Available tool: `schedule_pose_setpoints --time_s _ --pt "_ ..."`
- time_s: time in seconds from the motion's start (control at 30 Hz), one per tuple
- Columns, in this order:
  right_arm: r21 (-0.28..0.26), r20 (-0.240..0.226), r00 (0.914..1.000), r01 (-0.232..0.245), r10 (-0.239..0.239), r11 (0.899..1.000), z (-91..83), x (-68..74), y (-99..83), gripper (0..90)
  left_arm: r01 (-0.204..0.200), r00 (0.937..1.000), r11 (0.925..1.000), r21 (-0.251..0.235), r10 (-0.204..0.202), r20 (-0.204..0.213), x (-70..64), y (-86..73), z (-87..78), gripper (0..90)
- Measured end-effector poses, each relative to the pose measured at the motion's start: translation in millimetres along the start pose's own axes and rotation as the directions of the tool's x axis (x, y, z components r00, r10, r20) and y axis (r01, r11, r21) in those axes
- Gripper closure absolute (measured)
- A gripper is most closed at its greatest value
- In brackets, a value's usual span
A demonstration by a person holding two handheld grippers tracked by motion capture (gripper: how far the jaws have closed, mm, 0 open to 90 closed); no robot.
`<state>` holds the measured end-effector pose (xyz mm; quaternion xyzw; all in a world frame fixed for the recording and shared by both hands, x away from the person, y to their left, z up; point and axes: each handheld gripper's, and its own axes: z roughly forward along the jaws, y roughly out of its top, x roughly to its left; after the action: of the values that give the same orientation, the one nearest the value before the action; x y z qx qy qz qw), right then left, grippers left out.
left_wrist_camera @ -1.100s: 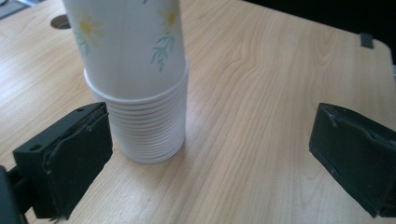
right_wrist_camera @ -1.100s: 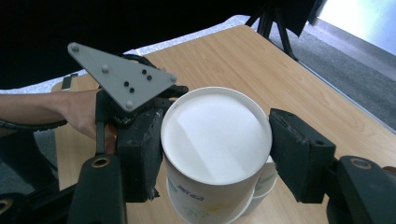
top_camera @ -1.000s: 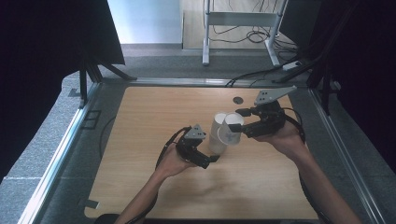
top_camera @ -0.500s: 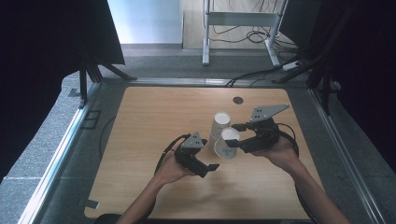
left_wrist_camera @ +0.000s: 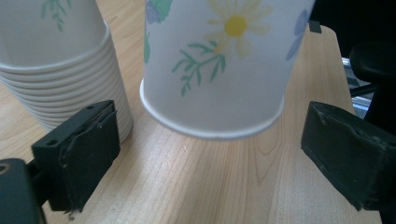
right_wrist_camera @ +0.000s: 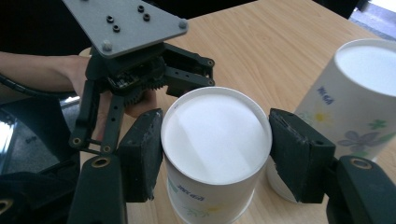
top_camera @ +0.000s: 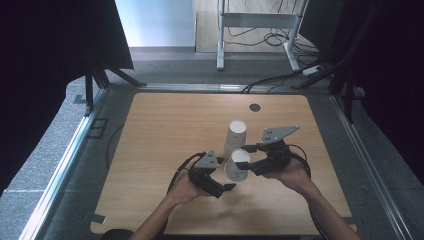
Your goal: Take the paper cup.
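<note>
A stack of upturned white paper cups with flower prints (top_camera: 236, 131) stands on the wooden table (top_camera: 165, 130); it also sits at the left in the left gripper view (left_wrist_camera: 56, 60) and at the right in the right gripper view (right_wrist_camera: 359, 88). My right gripper (top_camera: 247, 161) (right_wrist_camera: 215, 154) is shut on a single upturned cup (top_camera: 236, 165) (right_wrist_camera: 215, 140), which is held tilted just above the table, in front of the stack. My left gripper (top_camera: 224, 181) (left_wrist_camera: 210, 154) is open beside it, its jaws spread to either side of that cup's rim (left_wrist_camera: 215, 93) without touching it.
A small dark round hole (top_camera: 255, 107) marks the far side of the table. Metal rails (top_camera: 65, 165) run along the table's left and right edges. Cables trail from both grippers toward the person. Bare wood lies to the far left.
My right gripper has carried the single cup away from the stack, toward the person. My left gripper has drawn back toward the near edge as well and stays open.
</note>
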<state>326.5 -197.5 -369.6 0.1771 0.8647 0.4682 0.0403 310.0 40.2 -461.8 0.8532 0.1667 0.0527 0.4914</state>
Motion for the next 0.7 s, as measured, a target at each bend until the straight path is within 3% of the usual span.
schedule_pose_setpoints --time_s 0.7 --pt "0.003 -0.023 0.9996 0.014 -0.014 1.000 14.3 8.1 -13.3 37.4 -0.013 0.9999 0.9999 0.009 0.013 0.005 -7.8 -11.5 17.9 12.4"
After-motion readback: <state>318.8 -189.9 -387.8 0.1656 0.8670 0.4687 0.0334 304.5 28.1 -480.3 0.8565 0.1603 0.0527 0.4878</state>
